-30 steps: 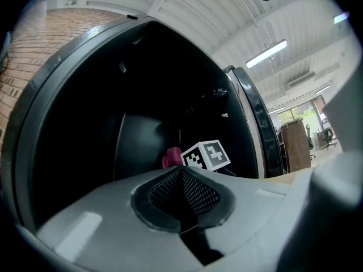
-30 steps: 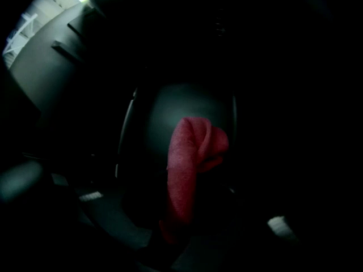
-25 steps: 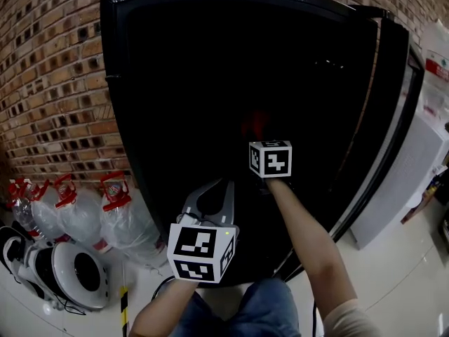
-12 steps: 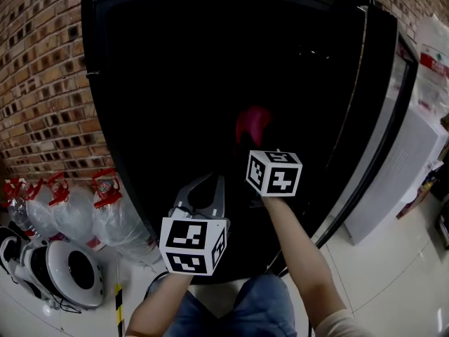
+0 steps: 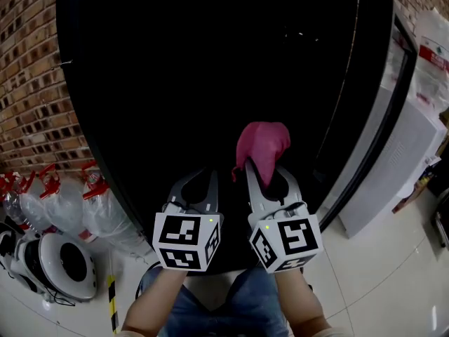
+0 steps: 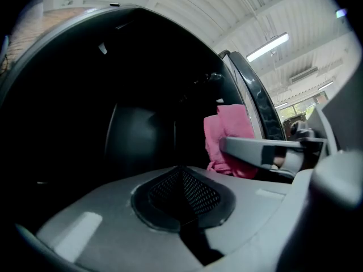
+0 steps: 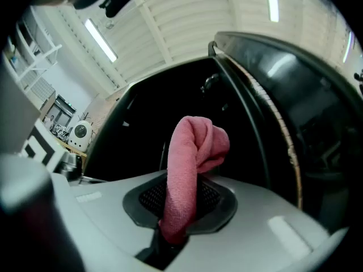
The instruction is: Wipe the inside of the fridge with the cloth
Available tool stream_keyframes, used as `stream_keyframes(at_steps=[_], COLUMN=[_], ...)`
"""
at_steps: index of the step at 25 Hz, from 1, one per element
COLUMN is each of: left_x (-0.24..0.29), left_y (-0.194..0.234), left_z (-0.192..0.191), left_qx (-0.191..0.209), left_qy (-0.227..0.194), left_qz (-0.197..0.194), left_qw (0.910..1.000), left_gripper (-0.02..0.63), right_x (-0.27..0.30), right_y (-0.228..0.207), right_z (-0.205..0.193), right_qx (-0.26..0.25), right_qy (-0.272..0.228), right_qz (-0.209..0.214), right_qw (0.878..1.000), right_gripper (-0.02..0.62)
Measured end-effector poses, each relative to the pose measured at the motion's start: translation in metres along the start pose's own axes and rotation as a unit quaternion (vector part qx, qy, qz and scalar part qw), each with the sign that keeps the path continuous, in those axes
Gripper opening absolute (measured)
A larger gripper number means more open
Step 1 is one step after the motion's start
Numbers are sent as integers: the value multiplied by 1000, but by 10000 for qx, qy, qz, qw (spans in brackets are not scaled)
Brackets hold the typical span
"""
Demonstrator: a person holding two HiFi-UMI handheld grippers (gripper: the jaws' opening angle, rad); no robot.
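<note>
right tool (image 7: 173,234) clamped on pink cloth (image 7: 193,152), cloth upright, dark fridge (image 7: 153,112) interior behind

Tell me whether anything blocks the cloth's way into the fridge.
Nothing visible does. The right gripper holds the pink cloth in front of the open fridge, whose door stands aside at the right. The left gripper sits beside it, off the path. The interior is too dark to check.

Premises appear to be an indoor utility or workshop-type room. Evidence: bare brick wall (image 5: 28,83) and large clear bottles (image 5: 63,206) stored left of the left tongs (image 5: 200,181); glossy tiled floor (image 5: 379,272) right of the right tongs (image 5: 265,170); slatted white ceiling (image 7: 187,27) with tube lights (image 7: 101,38).
</note>
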State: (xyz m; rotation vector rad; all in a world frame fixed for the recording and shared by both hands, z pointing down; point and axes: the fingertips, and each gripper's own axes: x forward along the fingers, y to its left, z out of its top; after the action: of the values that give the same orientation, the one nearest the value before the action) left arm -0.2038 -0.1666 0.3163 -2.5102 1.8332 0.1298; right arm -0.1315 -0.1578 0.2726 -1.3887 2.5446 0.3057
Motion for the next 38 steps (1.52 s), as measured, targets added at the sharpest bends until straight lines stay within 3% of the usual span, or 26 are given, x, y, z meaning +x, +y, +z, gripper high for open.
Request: stream_keyframes(at_steps=[12,20,24,32,38], left_x=[-25,-66,-81,-111,-131], left_y=[7,31,40,56,64], left_z=[-21,-71,-96,-105,-112], left_qx=[166,-86,29,140,-32], left_qy=[-36,4,203,41,107], left_qz=[375,710,892,1249,1349], left_qw=[9992,9974,9958,9921,9908], left_gripper=[14,14,12,12,12], right_x=[-25,-32,-34,-39,-27], right_y=[34,80,102,149,179], right_z=[-21,-75,-97,-131,-181], right_qx=[-118,140,113,519,246], right_qy=[-120,-57,-19,6,477], right_qz=[458,964,1180,1616,2082], right_qw=[9988,9952,9929,9855,9766], right_gripper=[61,61,61,61,61])
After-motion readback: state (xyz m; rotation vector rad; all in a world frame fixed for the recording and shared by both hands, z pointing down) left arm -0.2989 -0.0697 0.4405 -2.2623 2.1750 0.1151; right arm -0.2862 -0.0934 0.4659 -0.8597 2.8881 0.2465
